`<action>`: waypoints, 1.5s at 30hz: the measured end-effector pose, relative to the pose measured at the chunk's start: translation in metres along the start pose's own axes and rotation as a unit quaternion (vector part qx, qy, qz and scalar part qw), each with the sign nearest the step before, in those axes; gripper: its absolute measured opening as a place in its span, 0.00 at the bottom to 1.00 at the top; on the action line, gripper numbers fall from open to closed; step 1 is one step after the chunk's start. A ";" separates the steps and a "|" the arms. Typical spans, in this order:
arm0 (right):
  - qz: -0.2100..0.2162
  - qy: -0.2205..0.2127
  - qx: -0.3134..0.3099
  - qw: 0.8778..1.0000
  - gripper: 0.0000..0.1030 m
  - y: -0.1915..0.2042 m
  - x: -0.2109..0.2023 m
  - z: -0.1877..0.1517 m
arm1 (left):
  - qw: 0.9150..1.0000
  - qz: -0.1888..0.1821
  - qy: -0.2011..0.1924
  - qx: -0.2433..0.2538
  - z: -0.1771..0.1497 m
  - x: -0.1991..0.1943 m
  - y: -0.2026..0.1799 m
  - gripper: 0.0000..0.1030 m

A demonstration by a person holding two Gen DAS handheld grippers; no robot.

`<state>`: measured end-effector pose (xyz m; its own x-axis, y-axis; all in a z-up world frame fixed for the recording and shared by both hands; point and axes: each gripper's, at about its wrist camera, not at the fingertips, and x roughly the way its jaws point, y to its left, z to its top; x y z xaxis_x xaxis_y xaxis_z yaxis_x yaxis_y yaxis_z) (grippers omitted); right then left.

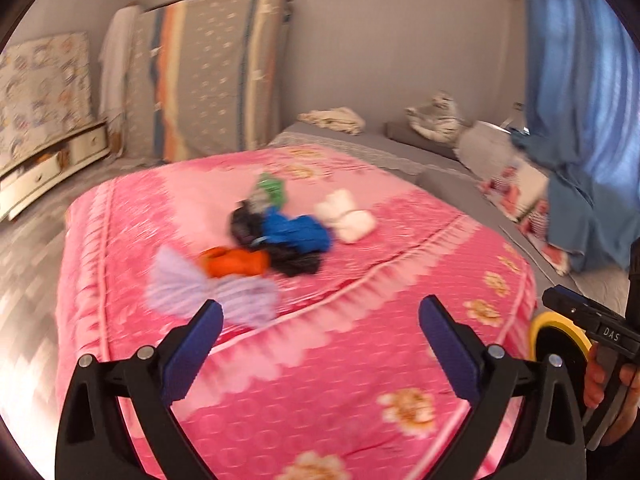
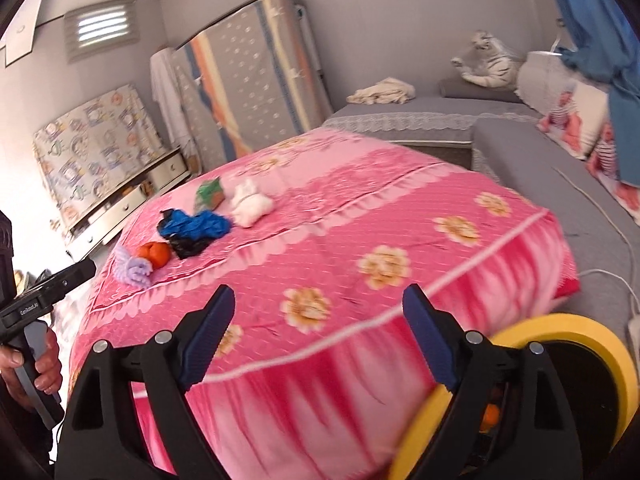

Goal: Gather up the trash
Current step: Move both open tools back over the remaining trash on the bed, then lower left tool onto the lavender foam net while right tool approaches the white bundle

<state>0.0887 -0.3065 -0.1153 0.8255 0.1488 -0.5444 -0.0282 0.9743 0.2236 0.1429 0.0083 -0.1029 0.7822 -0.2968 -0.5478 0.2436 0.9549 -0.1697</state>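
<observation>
Several crumpled bags lie in a cluster on the pink bed [image 1: 360, 360]: lilac [image 1: 212, 288], orange [image 1: 236, 262], blue [image 1: 296, 232], black [image 1: 298, 262], green [image 1: 272, 190] and white [image 1: 346, 216]. They also show in the right wrist view: lilac [image 2: 134, 270], orange [image 2: 154, 254], blue [image 2: 196, 224], white [image 2: 252, 202]. My left gripper [image 1: 320, 320] is open and empty, just short of the lilac bag. My right gripper [image 2: 318, 312] is open and empty above the bed's near edge. A yellow-rimmed bin [image 2: 560, 360] stands below it at the right.
A grey sofa [image 2: 520, 152] with cushions and a plush tiger [image 2: 488, 62] lies behind the bed. Blue curtains [image 1: 580, 100] hang at the right. Mattresses [image 1: 216, 76] lean on the far wall beside a drawer unit [image 1: 52, 168]. A white cable [image 2: 616, 240] runs over the floor.
</observation>
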 end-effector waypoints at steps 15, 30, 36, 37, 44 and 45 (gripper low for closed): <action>0.028 0.024 -0.090 0.995 0.79 0.074 0.082 0.036 | 0.996 0.049 0.006 -0.068 -0.006 0.012 0.072 0.92; 0.034 0.033 -0.120 0.992 0.79 0.102 0.140 0.059 | 0.991 0.076 0.019 -0.106 0.004 0.043 0.106 0.92; 0.027 0.041 -0.131 0.990 0.79 0.110 0.162 0.073 | 0.990 0.068 0.029 -0.123 0.006 0.054 0.114 0.92; 0.024 0.042 -0.134 0.990 0.79 0.111 0.168 0.076 | 0.989 0.067 0.031 -0.125 0.006 0.056 0.115 0.92; 0.008 0.060 -0.145 0.988 0.79 0.112 0.201 0.092 | 0.988 0.052 0.042 -0.142 0.007 0.065 0.121 0.92; 0.004 0.060 -0.148 0.987 0.79 0.112 0.206 0.093 | 0.987 0.052 0.044 -0.144 0.008 0.067 0.122 0.92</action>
<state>0.3076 -0.1824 -0.1269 0.7518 0.1593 -0.6399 -0.2137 0.9769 -0.0079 0.2295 0.1053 -0.1539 0.7388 -0.2085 -0.6408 -0.0182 0.9444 -0.3282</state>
